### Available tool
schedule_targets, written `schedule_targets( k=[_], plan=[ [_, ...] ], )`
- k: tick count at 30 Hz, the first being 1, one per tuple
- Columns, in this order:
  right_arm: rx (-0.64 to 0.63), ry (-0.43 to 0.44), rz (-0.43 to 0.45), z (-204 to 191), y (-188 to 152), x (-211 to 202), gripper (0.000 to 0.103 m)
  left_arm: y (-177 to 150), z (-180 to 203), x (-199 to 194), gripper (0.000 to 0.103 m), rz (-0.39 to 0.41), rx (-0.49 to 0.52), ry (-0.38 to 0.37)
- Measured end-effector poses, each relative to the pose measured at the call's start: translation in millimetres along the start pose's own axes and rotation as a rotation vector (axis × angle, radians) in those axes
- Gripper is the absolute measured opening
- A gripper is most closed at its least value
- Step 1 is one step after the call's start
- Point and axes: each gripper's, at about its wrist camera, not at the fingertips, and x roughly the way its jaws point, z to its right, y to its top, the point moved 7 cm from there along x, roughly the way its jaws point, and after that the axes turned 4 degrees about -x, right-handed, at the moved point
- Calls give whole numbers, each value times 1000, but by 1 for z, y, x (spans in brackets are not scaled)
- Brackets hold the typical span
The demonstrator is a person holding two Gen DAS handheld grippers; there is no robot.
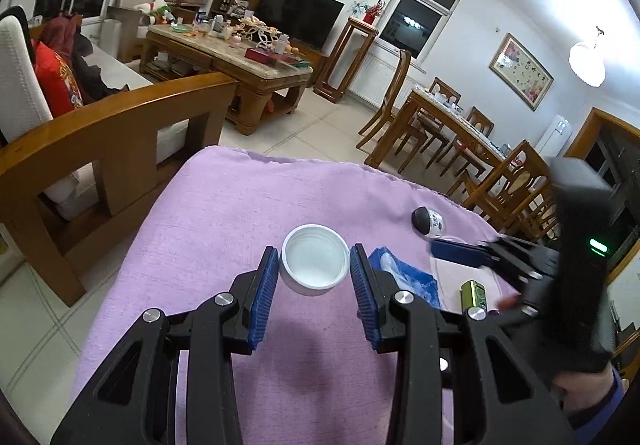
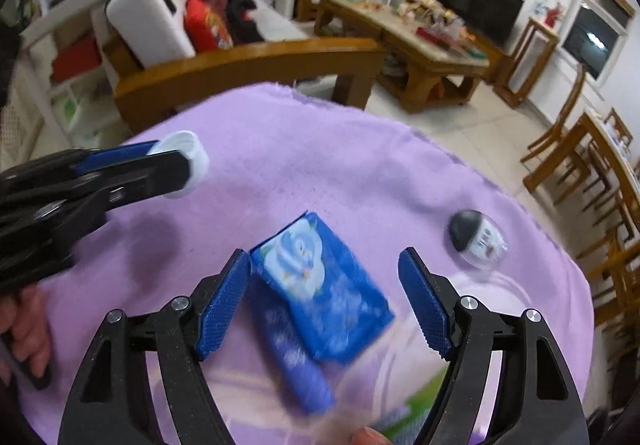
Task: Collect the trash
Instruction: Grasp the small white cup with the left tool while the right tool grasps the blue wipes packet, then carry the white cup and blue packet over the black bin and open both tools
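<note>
A white plastic lid [image 1: 314, 259] lies open side up on the purple cloth [image 1: 224, 205], between the blue pads of my open left gripper [image 1: 314, 271]; the pads stand close to its sides with small gaps. The lid [image 2: 188, 153] also shows beside the left gripper in the right wrist view. A blue tissue packet [image 2: 320, 285] lies between the fingers of my open right gripper [image 2: 322, 293]. The packet [image 1: 404, 277] shows right of the lid. A green battery [image 1: 474, 295] and a small black-and-white capsule [image 1: 428, 221] lie further right.
The cloth-covered table [image 2: 360, 165] drops off at its far edge to a tiled floor. A wooden sofa arm [image 1: 120, 113] stands left, dining chairs [image 1: 516, 181] right. A clear plastic piece [image 2: 500, 297] lies near the capsule [image 2: 476, 237].
</note>
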Motion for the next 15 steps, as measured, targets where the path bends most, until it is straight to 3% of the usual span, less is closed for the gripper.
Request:
schedule_targets(
  k=[2,6,15],
  plan=[
    [34,42,-39,2,2,12,53,1,1,-1,37,3,0,-11],
    [103,95,-50,5,4,15,52,0,2,2,37,-5,4,-26],
    [270,137,150,16,-7,-57,52,1,14,-1,37,27,64,-34]
  ],
)
